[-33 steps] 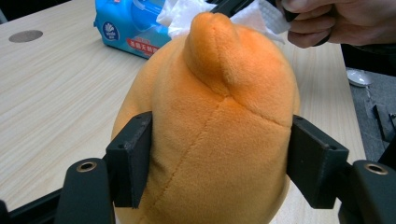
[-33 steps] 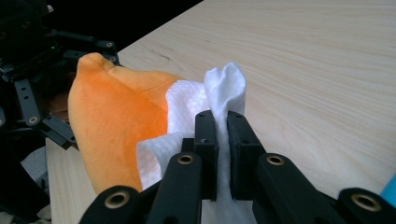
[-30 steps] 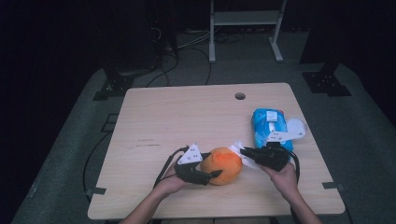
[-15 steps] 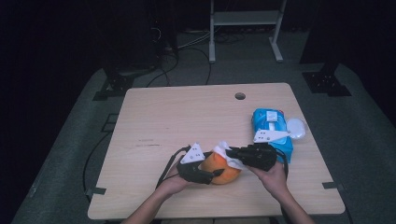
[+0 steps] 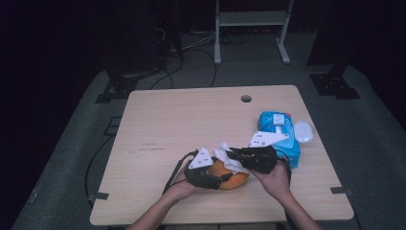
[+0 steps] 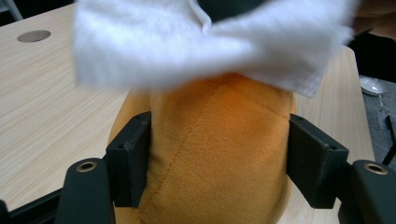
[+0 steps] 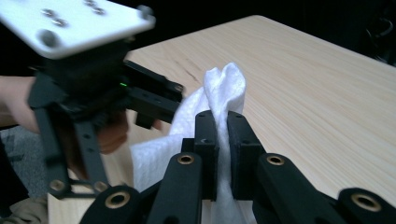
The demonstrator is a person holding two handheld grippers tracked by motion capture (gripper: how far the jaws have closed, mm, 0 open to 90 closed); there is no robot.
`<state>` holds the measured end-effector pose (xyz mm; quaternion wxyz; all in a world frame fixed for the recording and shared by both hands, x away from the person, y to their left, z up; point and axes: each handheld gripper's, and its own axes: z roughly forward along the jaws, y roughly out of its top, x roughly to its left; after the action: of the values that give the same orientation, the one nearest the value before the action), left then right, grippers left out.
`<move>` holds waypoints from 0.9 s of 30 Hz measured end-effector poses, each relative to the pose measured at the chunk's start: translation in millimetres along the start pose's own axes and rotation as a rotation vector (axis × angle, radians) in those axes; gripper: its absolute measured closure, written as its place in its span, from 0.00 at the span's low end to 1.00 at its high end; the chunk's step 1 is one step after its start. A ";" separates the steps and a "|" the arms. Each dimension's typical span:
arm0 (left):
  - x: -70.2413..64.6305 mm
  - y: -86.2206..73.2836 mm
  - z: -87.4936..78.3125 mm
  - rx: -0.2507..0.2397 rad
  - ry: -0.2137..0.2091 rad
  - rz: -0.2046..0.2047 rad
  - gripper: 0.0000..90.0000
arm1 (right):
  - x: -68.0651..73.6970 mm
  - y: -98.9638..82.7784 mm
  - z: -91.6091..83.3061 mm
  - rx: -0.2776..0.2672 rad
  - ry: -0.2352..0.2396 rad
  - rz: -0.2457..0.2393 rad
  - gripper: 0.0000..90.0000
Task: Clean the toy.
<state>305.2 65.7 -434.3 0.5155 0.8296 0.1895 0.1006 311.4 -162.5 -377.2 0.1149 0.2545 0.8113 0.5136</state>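
Observation:
An orange plush toy (image 5: 235,178) lies near the table's front edge, and my left gripper (image 5: 224,178) is shut on it; in the left gripper view both black pads press into the orange plush toy (image 6: 219,149). My right gripper (image 5: 231,154) comes in from the right, shut on a white wipe (image 5: 224,152) that hangs over the toy's top. Close up, the white wipe (image 7: 223,88) is pinched between the pads of my right gripper (image 7: 222,140), and its cloth drapes across the toy as a white wipe (image 6: 205,42) in the left gripper view.
A blue pack of wipes (image 5: 278,129) lies right of the hands, with a white lid-like object (image 5: 303,131) beside it. The wooden table (image 5: 182,124) has a round cable hole (image 5: 246,98) near the back edge. Cables and a stand's legs lie on the floor behind.
My right gripper has moved left with the wipe, from beside the toy to over its top. The left gripper has held the toy in place.

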 end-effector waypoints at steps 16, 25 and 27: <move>27.3 0.2 -4.4 -0.045 -0.101 -0.010 0.11 | -35.0 -40.1 -18.9 0.013 -0.018 0.139 0.92; 23.8 -12.3 21.0 0.014 -0.182 0.132 0.10 | -40.1 -43.6 -15.8 0.017 -0.022 0.155 0.92; 24.9 -7.4 17.5 0.015 -0.143 0.132 0.23 | -40.0 -43.6 -15.9 0.011 -0.031 0.162 0.92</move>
<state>332.6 64.8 -449.5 0.5135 0.8493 0.0980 0.0734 325.1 -211.0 -412.1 0.0841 0.3277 0.7890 0.5129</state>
